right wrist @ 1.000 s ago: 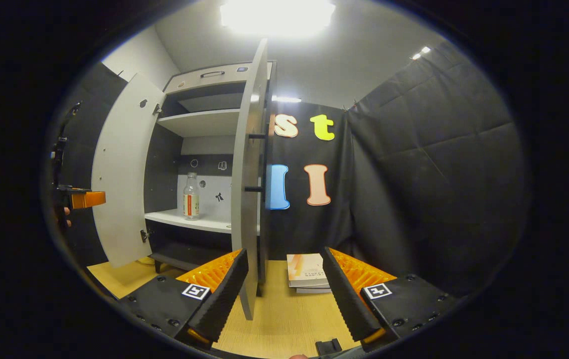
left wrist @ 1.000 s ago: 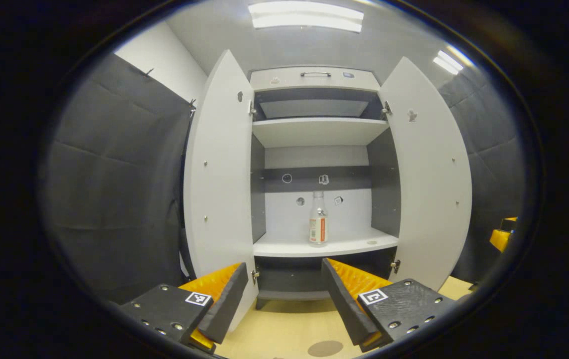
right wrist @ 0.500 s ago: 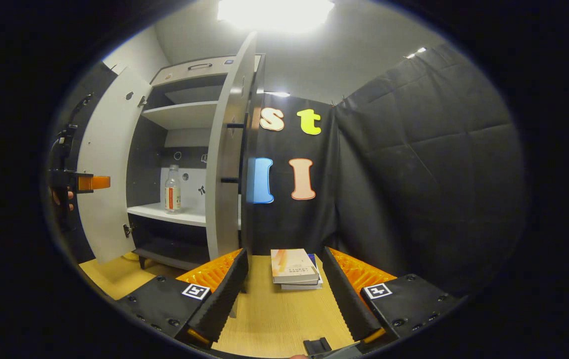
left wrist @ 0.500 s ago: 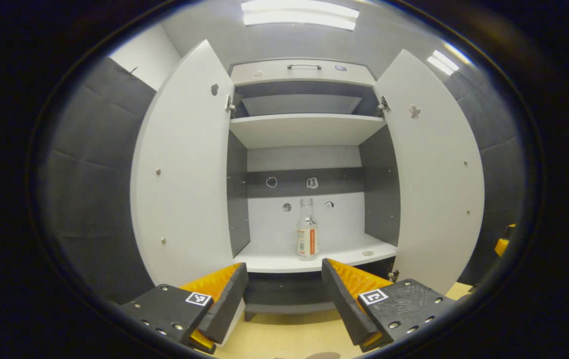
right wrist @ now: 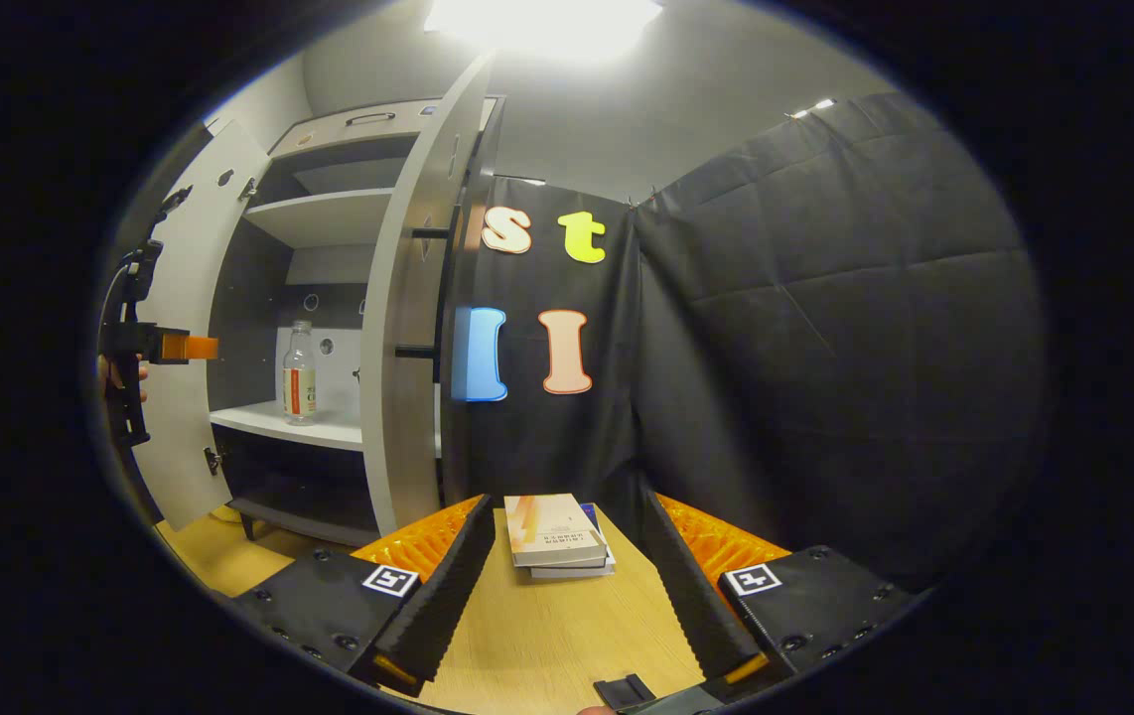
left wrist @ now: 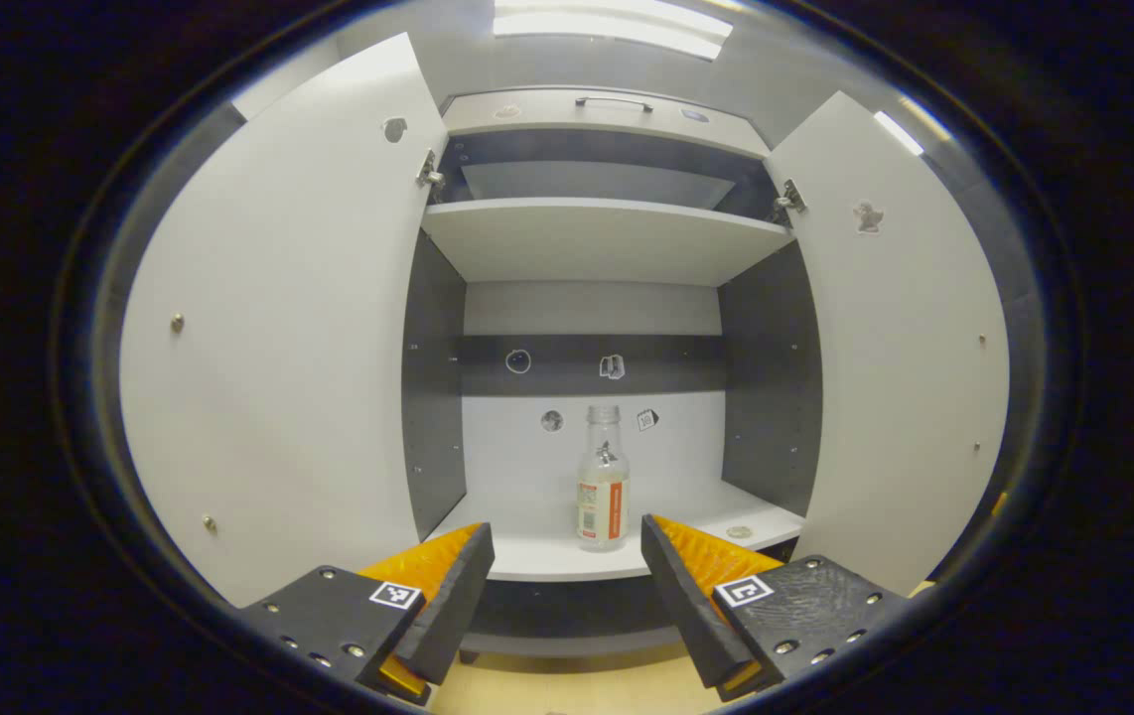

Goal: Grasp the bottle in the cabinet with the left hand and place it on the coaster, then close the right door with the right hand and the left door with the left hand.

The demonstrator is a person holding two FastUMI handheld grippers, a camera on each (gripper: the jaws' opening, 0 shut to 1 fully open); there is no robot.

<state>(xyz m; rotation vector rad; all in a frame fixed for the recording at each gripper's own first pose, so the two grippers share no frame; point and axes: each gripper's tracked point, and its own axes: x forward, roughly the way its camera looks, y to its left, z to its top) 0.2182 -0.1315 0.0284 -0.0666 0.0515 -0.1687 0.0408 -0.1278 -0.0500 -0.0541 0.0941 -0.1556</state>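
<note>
Left gripper (left wrist: 567, 586) is wide open just short of the bottle (left wrist: 603, 492) dead ahead, so any off-center push could tip it.

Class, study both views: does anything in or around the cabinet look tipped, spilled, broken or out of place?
Nothing stands out. The bottle stands upright on the cabinet shelf, both doors hang open, and the books lie stacked on the table.
</note>
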